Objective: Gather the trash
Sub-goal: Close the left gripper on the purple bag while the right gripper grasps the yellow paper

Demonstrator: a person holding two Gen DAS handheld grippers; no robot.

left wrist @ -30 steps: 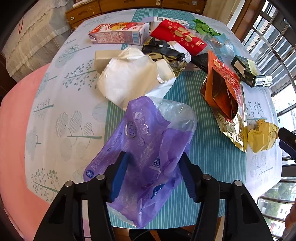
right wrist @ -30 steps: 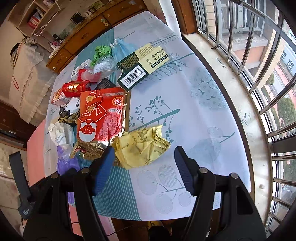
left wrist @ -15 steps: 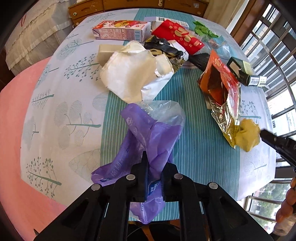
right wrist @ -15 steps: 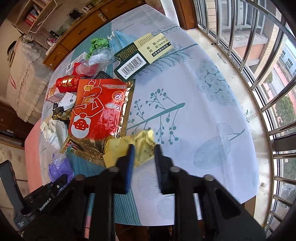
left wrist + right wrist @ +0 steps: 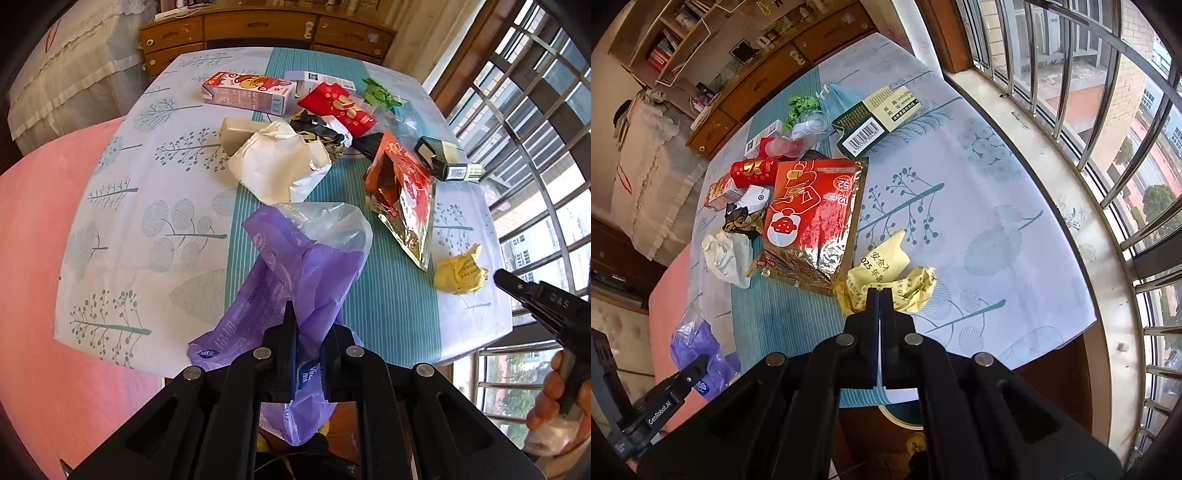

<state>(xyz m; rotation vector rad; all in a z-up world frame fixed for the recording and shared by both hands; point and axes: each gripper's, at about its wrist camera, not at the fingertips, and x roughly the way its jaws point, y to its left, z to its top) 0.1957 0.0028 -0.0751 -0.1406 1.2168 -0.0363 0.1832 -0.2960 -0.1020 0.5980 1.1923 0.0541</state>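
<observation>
My left gripper (image 5: 307, 325) is shut on a purple plastic bag (image 5: 295, 273) and holds it lifted above the near edge of the table (image 5: 110, 229). The bag also shows in the right wrist view (image 5: 698, 343). My right gripper (image 5: 880, 295) is shut on a crumpled yellow paper (image 5: 886, 273) near the table's front edge. The paper also shows in the left wrist view (image 5: 460, 271), with the right gripper's tip (image 5: 502, 276) at it.
Trash lies further back: an orange foil pouch (image 5: 812, 214), a white crumpled wrapper (image 5: 277, 166), a pink carton (image 5: 249, 92), a red packet (image 5: 340, 109), a dark green box (image 5: 879, 118), green scraps (image 5: 798, 107). Window bars (image 5: 1108, 110) stand on the right.
Both grippers went from open to shut, the left on the purple bag, the right on the yellow paper. Both have pulled back and up from the table with their loads.
</observation>
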